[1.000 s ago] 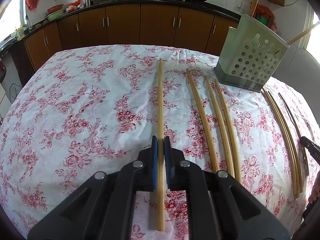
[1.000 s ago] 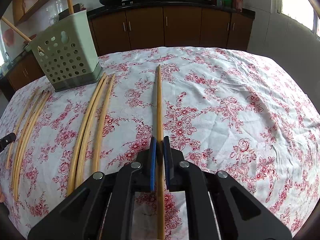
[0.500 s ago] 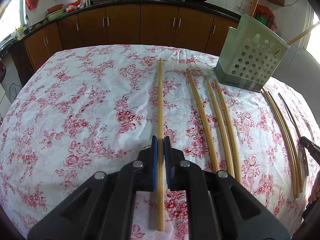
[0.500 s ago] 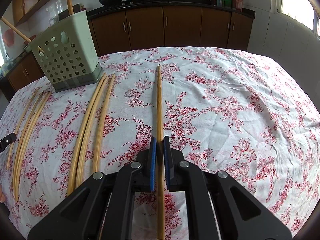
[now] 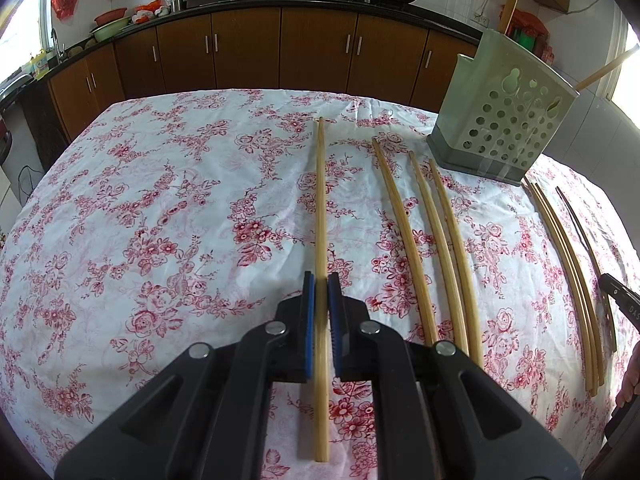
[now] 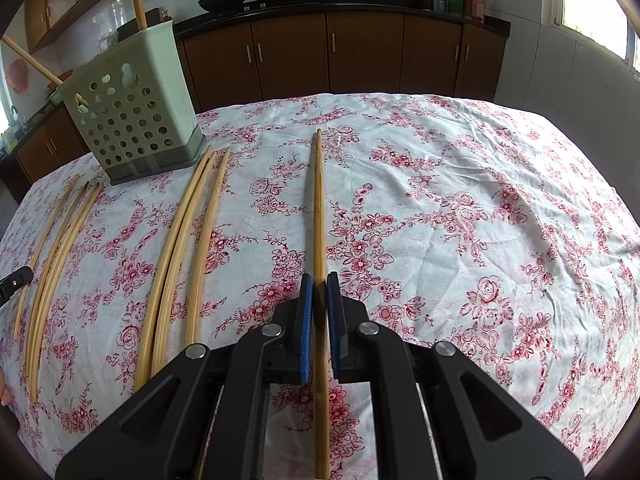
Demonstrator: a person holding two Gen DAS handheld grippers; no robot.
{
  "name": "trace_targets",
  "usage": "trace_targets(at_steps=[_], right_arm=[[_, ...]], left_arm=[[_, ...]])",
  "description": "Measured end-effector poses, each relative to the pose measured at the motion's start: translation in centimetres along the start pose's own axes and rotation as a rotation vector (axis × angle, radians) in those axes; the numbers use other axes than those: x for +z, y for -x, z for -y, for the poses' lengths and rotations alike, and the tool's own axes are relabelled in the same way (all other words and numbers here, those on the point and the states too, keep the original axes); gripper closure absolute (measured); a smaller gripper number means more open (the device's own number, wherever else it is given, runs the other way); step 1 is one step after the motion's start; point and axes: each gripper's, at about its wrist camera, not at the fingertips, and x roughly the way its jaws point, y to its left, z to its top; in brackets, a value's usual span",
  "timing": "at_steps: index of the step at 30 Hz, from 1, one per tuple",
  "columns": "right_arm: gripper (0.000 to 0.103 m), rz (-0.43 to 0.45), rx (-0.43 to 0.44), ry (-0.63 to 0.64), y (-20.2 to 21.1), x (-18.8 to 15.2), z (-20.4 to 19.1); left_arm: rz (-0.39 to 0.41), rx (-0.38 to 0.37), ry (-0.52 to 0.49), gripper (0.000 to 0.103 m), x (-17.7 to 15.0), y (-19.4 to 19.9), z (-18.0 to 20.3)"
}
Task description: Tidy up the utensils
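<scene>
My left gripper (image 5: 321, 280) is shut on a long bamboo chopstick (image 5: 321, 200) that lies along the flowered tablecloth (image 5: 160, 220). My right gripper (image 6: 319, 280) is shut on another bamboo chopstick (image 6: 319, 200), also low over the cloth. A pale green perforated utensil holder (image 5: 504, 120) stands at the back right in the left wrist view and at the back left in the right wrist view (image 6: 132, 108); chopsticks stick out of its top. Three loose chopsticks (image 5: 432, 236) lie right of the left gripper.
Several more chopsticks (image 5: 572, 272) lie near the table's right edge in the left wrist view, and show at the left in the right wrist view (image 6: 52, 264). Brown kitchen cabinets (image 5: 280, 48) stand behind the table. The other gripper's tip (image 5: 620, 296) shows at the right edge.
</scene>
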Motion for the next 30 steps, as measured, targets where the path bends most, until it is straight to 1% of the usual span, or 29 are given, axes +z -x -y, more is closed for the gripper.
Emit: trace_targets(at_steps=[30], right_arm=[[0.094, 0.003, 0.01, -0.009, -0.01, 0.0, 0.18]], left_arm=[[0.0, -0.001, -0.003, 0.092, 0.02, 0.09, -0.2]])
